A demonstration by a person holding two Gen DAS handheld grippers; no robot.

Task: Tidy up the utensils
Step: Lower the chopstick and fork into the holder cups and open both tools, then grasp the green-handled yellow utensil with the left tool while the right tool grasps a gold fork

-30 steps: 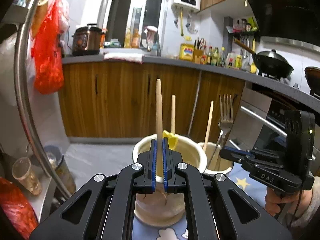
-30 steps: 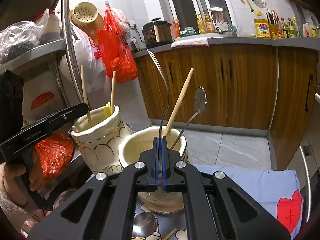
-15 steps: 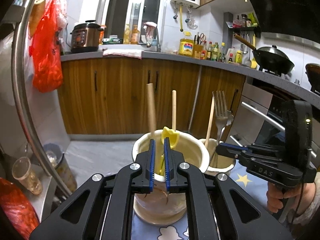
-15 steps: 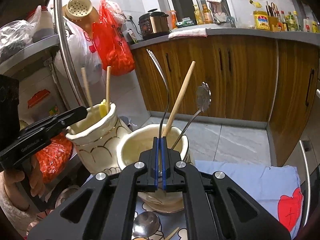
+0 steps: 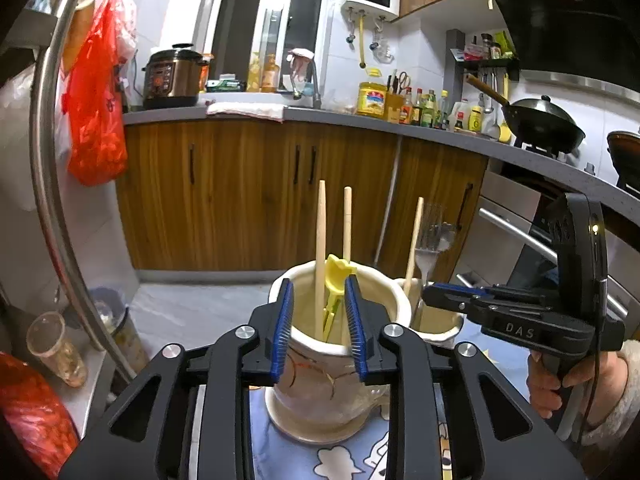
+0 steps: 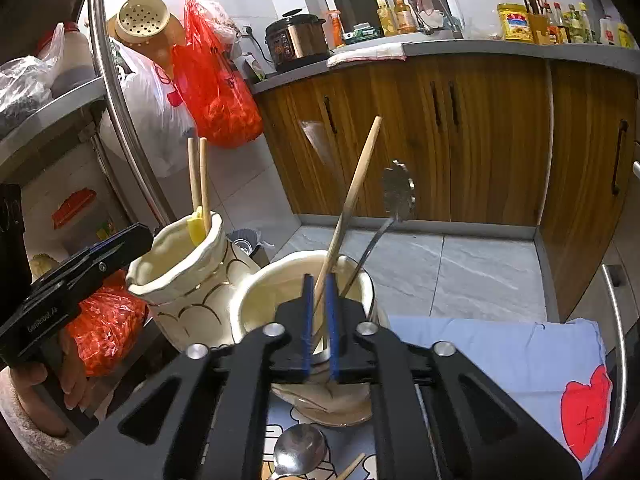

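Jaws opening on my left gripper (image 5: 319, 322), pads clear of the wooden stick (image 5: 320, 256) standing in the taller jar (image 5: 328, 376). Right gripper (image 6: 319, 322) opening too, slightly; fork (image 6: 394, 208) and wooden spoon (image 6: 352, 196) stand loose in the cream pot (image 6: 260, 300).

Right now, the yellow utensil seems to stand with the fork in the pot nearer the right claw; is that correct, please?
Not quite: the yellow utensil stands in the left pot, with two wooden sticks. The fork is in the other pot, nearer the right claw. The left wrist view shows this.
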